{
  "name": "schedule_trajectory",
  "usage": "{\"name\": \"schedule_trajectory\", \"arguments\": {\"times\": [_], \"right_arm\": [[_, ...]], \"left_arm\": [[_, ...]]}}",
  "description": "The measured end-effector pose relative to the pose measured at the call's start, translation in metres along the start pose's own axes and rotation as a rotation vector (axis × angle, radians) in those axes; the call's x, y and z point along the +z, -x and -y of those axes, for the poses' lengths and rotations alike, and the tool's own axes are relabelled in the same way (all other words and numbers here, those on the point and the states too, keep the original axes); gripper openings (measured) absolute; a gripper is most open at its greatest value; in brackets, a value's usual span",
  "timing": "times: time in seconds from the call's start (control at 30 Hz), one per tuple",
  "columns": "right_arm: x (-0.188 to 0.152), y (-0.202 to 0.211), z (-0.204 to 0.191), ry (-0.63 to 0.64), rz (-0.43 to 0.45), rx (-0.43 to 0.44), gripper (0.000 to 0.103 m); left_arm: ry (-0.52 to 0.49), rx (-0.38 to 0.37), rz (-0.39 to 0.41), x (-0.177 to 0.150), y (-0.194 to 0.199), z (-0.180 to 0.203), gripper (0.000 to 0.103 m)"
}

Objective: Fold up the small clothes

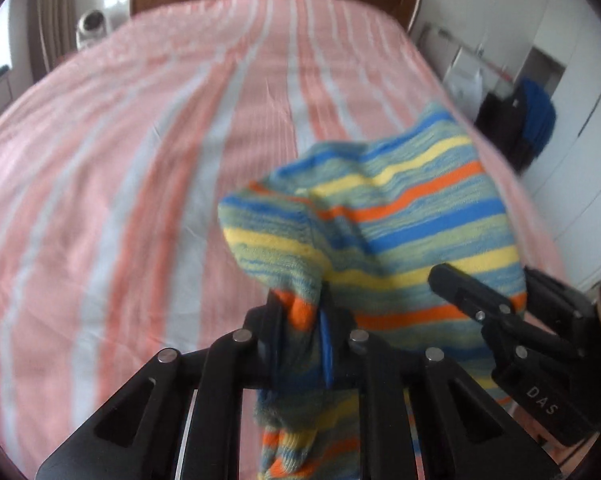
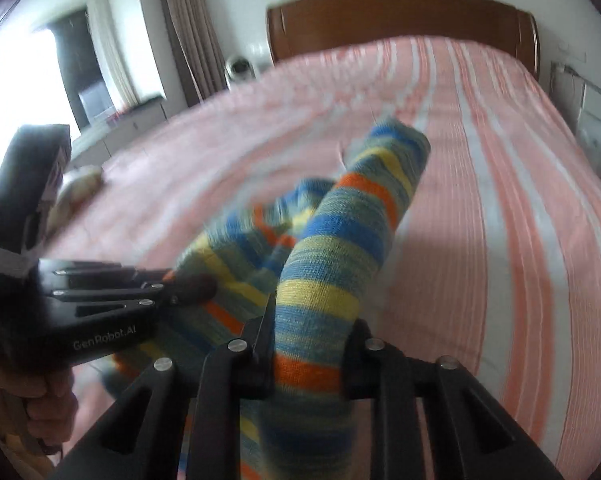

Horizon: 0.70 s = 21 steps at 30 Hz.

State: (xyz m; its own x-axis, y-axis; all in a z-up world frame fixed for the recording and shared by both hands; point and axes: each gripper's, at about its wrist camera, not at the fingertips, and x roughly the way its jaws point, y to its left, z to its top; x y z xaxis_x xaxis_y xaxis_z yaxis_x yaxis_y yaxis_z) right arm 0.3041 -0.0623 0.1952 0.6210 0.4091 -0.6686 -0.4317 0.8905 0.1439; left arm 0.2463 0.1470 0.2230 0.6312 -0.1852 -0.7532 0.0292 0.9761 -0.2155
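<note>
My left claw point(image 1: 300, 312) is clenched on a bunched edge of the striped garment point(image 1: 400, 216), a small knit piece banded in blue, yellow, orange and green; the cloth squeezes up between my two black fingers and a tail of it hangs down behind them. My right claw point(image 2: 308, 344) is clamped on another part of the same garment point(image 2: 340, 248), which rises from its jaws as a thick rolled fold. Each claw shows in the other's view, just beside the garment: the right one point(image 1: 512, 300) pinching its edge, the left one point(image 2: 180, 284) reaching in from the side, with a hand point(image 2: 40, 400) wrapped around its handle. The garment is lifted above the bed point(image 1: 140, 160), whose pink and white striped cover spreads out beyond it, and it sits nearer the foot of the bed than the brown wooden headboard point(image 2: 400, 16). A small pale heap point(image 2: 80, 184) lies on the bed's edge, well apart from the garment; it is too blurred to identify.
</note>
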Motion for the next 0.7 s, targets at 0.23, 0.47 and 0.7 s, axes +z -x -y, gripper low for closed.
{"name": "schedule_trajectory", "arguments": {"times": [0.23, 0.47, 0.7], "right_arm": [[0.034, 0.007, -0.025, -0.047, 0.089, 0.09, 0.026], [-0.008, -0.024, 0.018, -0.15, -0.097, -0.07, 0.083], [-0.025, 0.073, 0.018, 0.01, -0.04, -0.205, 0.101]], "left_arm": [[-0.005, 0.074, -0.023, 0.012, 0.004, -0.025, 0.037], [0.005, 0.277, 0.008, -0.039, 0.017, -0.04, 0.076], [-0.113, 0.491, 0.264, -0.074, 0.111, 0.025, 0.103]]}}
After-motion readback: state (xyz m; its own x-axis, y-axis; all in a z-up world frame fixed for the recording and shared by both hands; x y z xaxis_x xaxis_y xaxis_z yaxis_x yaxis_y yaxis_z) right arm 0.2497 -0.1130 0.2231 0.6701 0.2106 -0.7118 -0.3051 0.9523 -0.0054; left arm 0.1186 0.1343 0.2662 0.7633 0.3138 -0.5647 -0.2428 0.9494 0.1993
